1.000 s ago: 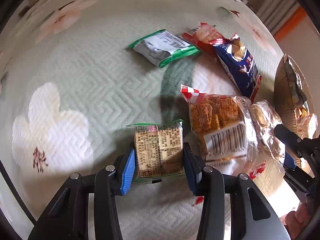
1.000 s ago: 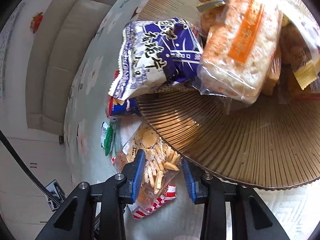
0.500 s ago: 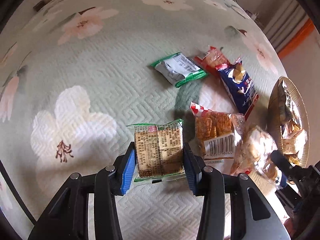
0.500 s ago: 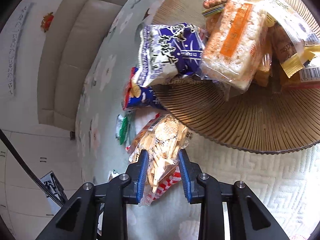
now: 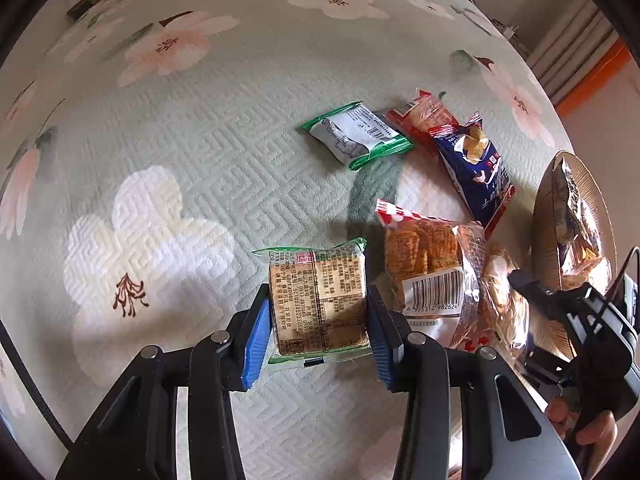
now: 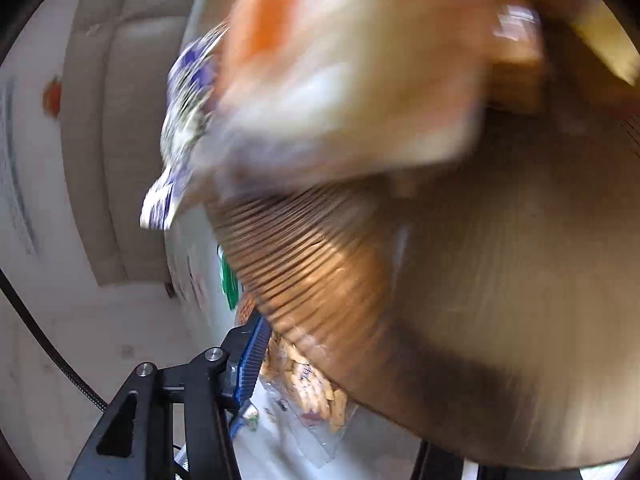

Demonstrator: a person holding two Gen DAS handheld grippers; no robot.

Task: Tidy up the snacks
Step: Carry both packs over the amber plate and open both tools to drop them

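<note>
Snacks: one biscuit pack (image 5: 318, 300) clamped in left gripper (image 5: 318, 332), five loose nearby

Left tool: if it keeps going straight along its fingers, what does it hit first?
Probably the quilted bedspread just past the biscuit pack the left tool holds. The green-edged packet lies farther on; depth is unclear.
</note>
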